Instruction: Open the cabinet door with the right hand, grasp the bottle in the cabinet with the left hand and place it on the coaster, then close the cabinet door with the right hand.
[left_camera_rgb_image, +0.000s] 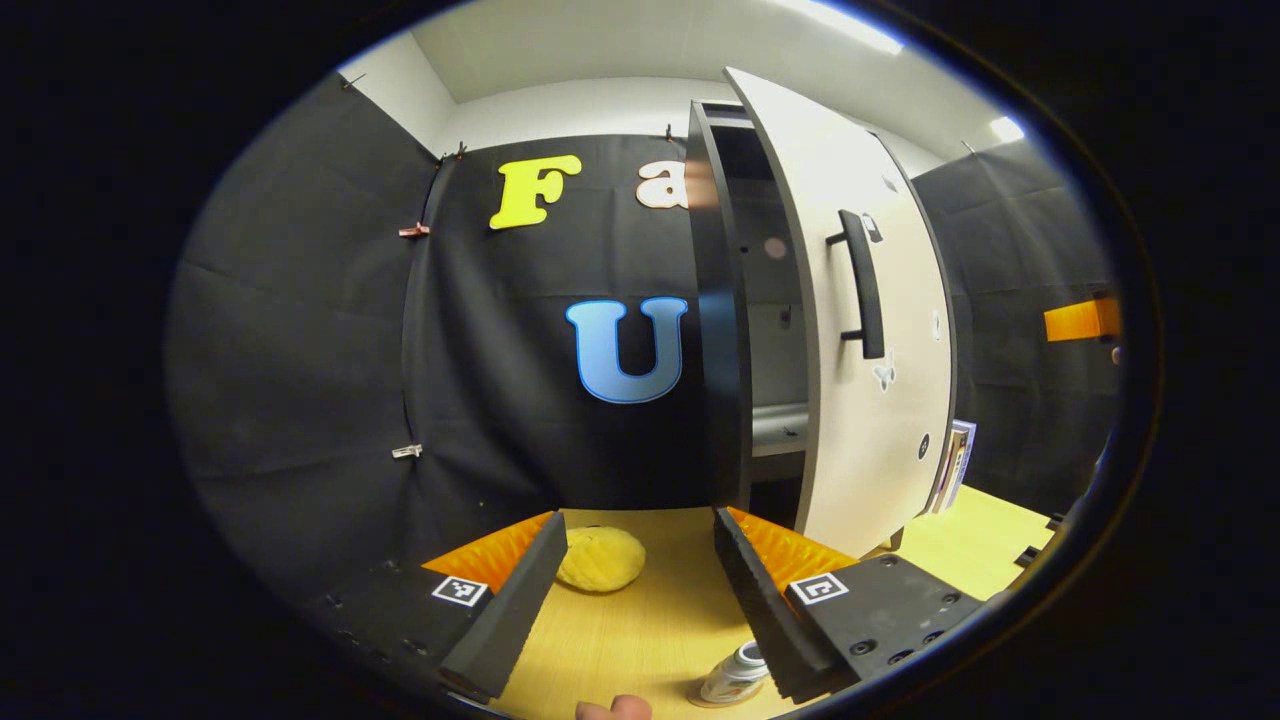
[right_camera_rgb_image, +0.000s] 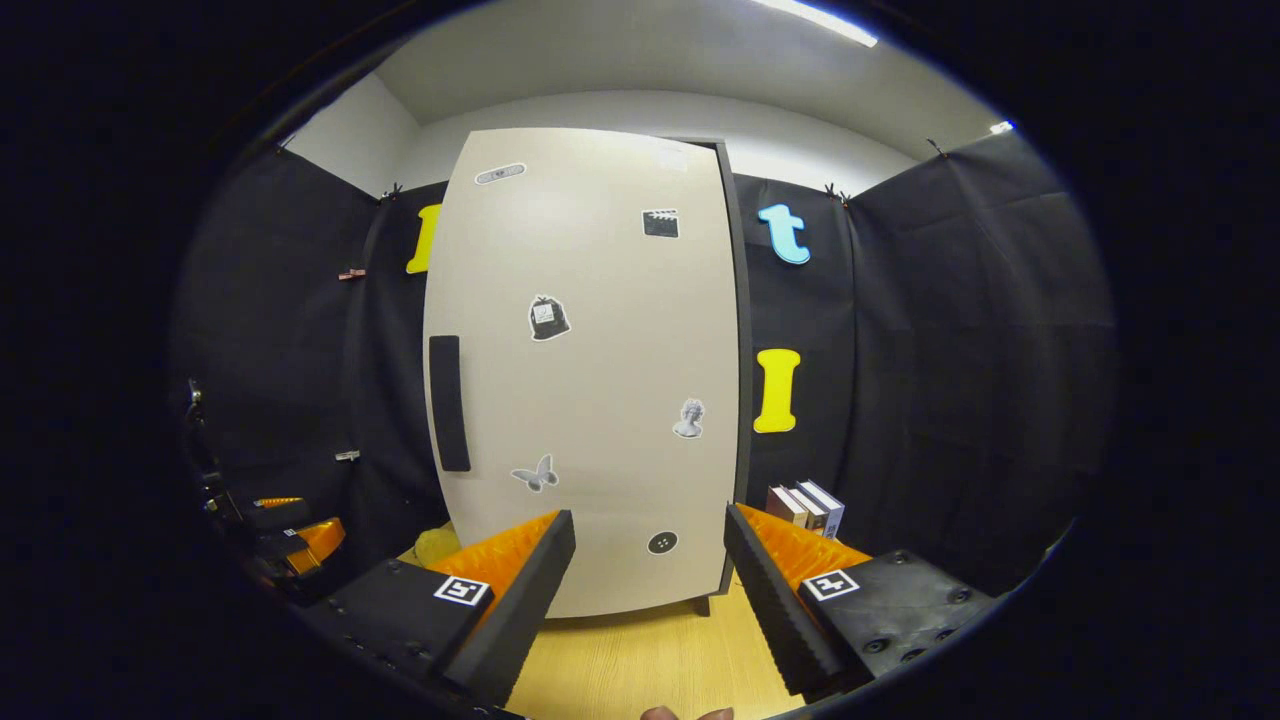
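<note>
Left gripper view shows you the smooth cabinet door ajar; your left gripper and right gripper both gape wide, holding nothing.

Right gripper held low over the wooden table, fingers spread wide, nothing between them. Straight ahead and near, the cabinet door, pale, with small stickers and a dark vertical handle near its left edge. Dark cabinet edge shows along the door's right side. A few books stand right of the cabinet on the table. Left gripper at far left, low, partly in shadow.
</note>
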